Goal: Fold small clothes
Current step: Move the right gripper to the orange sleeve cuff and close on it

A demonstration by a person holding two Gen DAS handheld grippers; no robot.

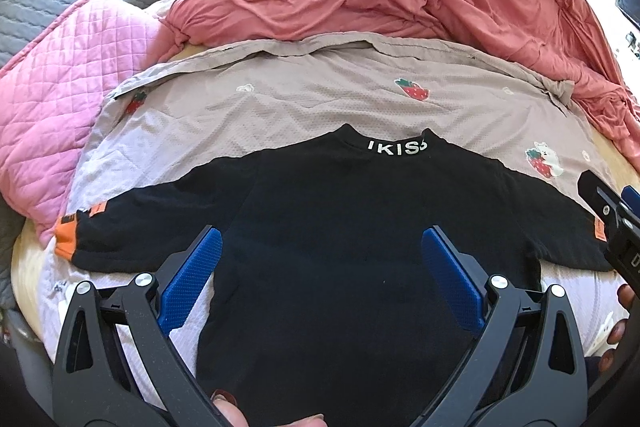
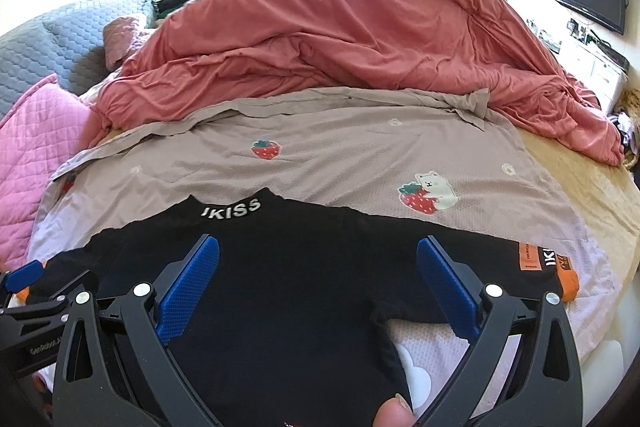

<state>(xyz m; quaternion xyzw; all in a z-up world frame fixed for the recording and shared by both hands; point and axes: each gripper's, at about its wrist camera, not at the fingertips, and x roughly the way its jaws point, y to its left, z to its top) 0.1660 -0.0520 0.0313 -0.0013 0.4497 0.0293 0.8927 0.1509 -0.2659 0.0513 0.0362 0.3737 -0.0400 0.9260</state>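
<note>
Both hand-held grippers, left [image 1: 322, 259] and right [image 2: 318, 267], are hovering wide open, holding nothing; black top [image 1: 340, 227] is lying flat on the bed's strawberry sheet [image 1: 320, 99], sleeves spread, presumably readied for folding.

We note a bed [image 2: 592, 187] with tan mattress showing at right, carrying a rumpled coral duvet [image 2: 340, 39], a pink quilted blanket [image 1: 68, 75] at left, and a grey strawberry-print cover [image 2: 340, 155] with the black shirt [image 2: 288, 287] flat on it.
</note>
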